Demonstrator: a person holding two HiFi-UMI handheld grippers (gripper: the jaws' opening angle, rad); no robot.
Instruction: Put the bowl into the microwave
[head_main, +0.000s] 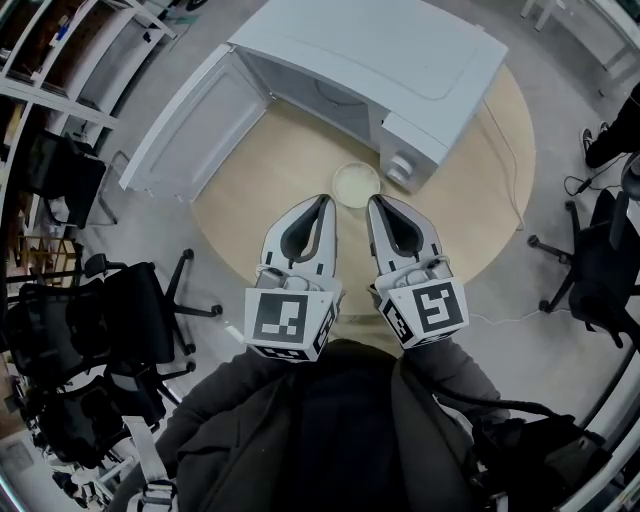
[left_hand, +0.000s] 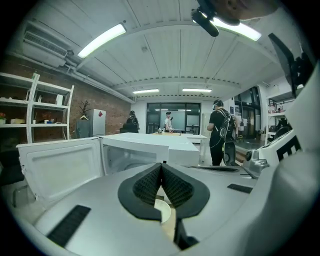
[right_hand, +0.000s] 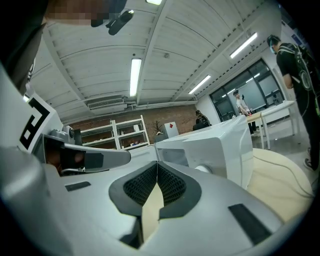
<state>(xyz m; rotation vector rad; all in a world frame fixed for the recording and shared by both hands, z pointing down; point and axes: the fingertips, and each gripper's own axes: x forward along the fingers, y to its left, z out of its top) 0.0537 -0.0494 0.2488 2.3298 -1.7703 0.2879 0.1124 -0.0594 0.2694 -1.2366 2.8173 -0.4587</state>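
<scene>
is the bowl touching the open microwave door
Apart. The head view shows the bowl near the middle of the table, with a wide stretch of bare wood between it and the open microwave door.

A small cream bowl (head_main: 355, 184) is set upright near the middle of the round table (head_main: 275, 175), just before the white microwave (head_main: 400, 60), whose door (head_main: 190, 130) is swung open past the left edge

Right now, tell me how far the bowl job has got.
Done: the microwave door stands open. In hand: nothing; the left gripper and right gripper are shut and empty, near the bowl on the table. Left: grasp the bowl and set it inside.
</scene>
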